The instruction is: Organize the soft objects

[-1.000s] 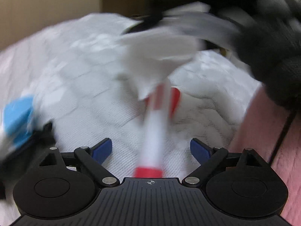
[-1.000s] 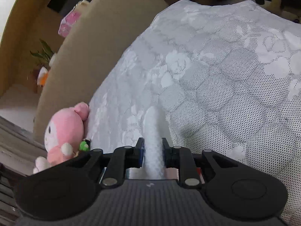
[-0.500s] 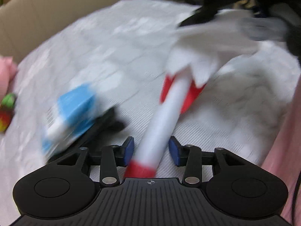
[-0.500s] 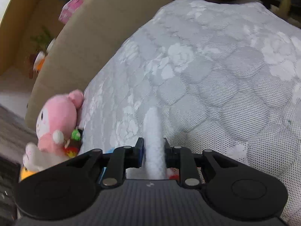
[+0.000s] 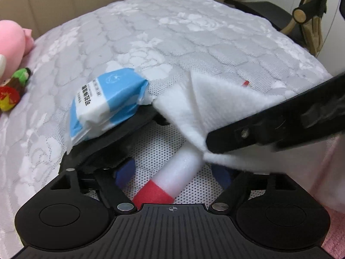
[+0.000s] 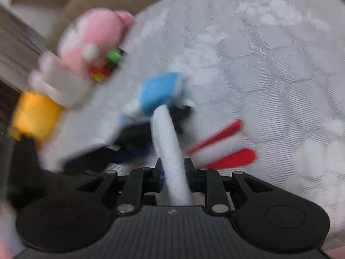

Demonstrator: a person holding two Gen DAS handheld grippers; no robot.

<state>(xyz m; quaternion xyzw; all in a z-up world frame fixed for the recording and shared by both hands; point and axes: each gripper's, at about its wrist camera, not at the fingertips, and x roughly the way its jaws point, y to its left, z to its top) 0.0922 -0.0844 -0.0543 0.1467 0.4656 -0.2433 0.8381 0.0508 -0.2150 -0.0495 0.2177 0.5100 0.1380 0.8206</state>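
Note:
My left gripper (image 5: 173,171) is open over the quilted bed cover (image 5: 172,38). A white soft tube with a red end (image 5: 172,179) lies between its blue pads, and neither pad touches it. A white cloth (image 5: 215,108) drapes over the tube's far end. The right gripper (image 5: 280,125) reaches in from the right. In the blurred right wrist view my right gripper (image 6: 173,174) is shut on that white cloth (image 6: 168,140). The tube's red fins (image 6: 228,157) show to its right.
A blue and white tissue pack (image 5: 107,103) rests on a flat black item (image 5: 112,144) left of the tube. A pink plush (image 5: 10,41) and a small green and red toy (image 5: 13,88) sit at the bed's left edge, with a yellow object (image 6: 34,114) nearby. A chair (image 5: 308,15) stands beyond the bed.
The left gripper's fingers have spread apart again around the tube. The right gripper has swung down and left with the cloth, so the tissue pack and tube now show in its view.

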